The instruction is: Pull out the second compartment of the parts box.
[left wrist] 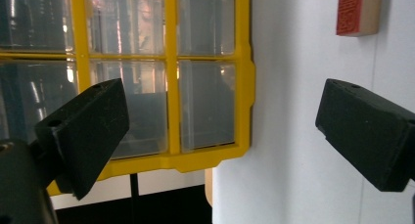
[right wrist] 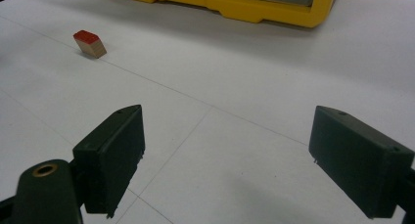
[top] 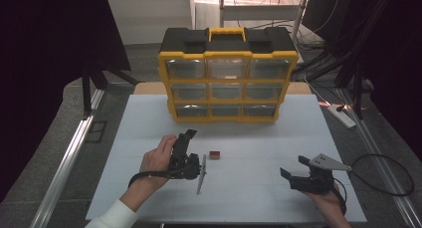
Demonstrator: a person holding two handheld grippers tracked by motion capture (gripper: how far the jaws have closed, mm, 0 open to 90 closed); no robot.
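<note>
Your small wooden block with a red rubber face (top: 215, 155) lies on the white table (top: 249, 198), just beside your left tongs (top: 185, 144); both left and right tongs (top: 293, 168) gape empty.

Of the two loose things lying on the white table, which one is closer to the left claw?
The slim grey pen-like stick, lying right beside the left claw. The small wooden stamp with the red face lies a little farther to the right, nearer the yellow drawer organizer.

A lab or workshop recording bay; black curtains (top: 45, 49) flank a white tabletop (top: 249, 203); a yellow drawer organiser (top: 227, 73), loose cables (top: 323, 54), a power strip (top: 342, 116) on grey floor.
</note>
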